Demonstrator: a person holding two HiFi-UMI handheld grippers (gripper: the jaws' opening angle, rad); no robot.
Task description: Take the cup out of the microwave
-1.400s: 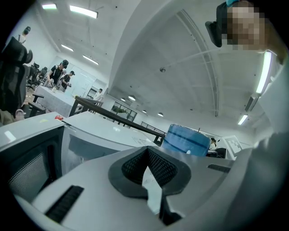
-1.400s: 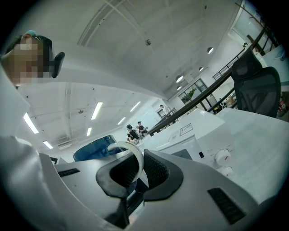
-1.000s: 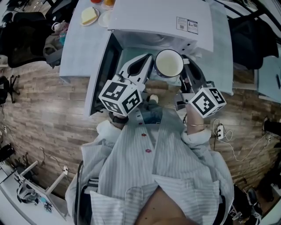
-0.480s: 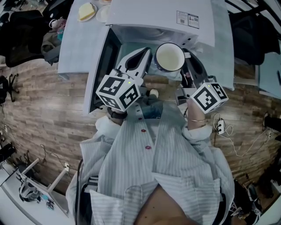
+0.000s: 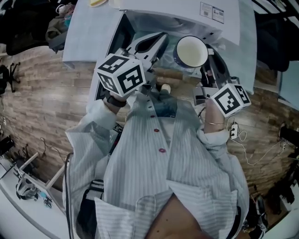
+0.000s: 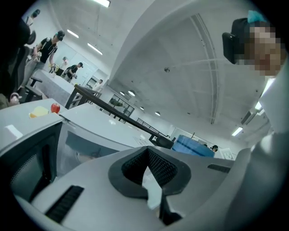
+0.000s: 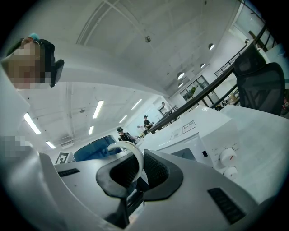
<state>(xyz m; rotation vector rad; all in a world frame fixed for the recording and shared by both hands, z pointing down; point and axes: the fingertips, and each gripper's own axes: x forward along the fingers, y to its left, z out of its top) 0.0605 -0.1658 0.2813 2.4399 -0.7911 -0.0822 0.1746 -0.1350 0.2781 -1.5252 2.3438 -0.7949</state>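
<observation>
Microwave (image 5: 187,11): door swung open.
Left gripper (image 5: 161,38): at the microwave's mouth, jaws together, empty.
Right gripper (image 5: 206,59): also at the mouth, pinching the cup's handle (image 7: 134,159).
Cup (image 5: 191,51): upright at the mouth, between both grippers, handle toward the right one.

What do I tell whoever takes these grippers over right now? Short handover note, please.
Right hand-held gripper: shut on the white loop handle of the round blue cup with a white inside, holding it upright.
Left hand-held gripper: shut, empty, pointing toward the white microwave oven beside the cup.
Microwave door: open, swung to the left.
Done: cup gripped, at the oven's mouth; the views don't show whether it is fully clear of the cavity.
Left: draw the cup out toward you, then find a spot to set it down.
</observation>
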